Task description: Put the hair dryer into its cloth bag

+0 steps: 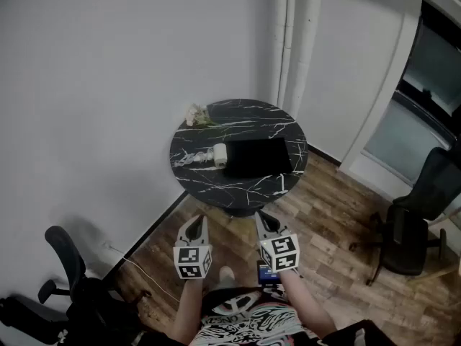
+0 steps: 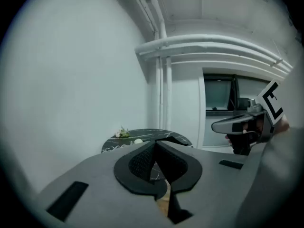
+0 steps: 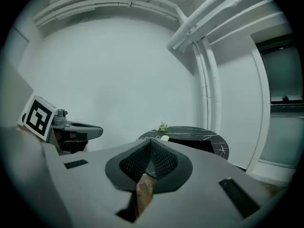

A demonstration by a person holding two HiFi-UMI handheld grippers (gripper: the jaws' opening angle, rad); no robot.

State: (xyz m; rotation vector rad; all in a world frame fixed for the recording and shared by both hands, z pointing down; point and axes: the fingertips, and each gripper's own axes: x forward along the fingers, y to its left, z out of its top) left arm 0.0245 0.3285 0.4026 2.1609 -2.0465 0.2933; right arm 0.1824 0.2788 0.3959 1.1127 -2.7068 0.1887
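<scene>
A white hair dryer lies with its pale cord on the left part of a round black marble table. A flat black cloth bag lies right beside it, to its right. My left gripper and right gripper hover side by side over the wooden floor, well short of the table. Both are shut with nothing between the jaws. In the left gripper view the shut left gripper points at the distant table. The right gripper view shows the right gripper, the dryer and the bag.
A small pale plant sits at the table's far left edge. A black office chair stands at lower left, another chair at right by the window. White pipes run up the wall behind the table. A thin cable crosses the floor.
</scene>
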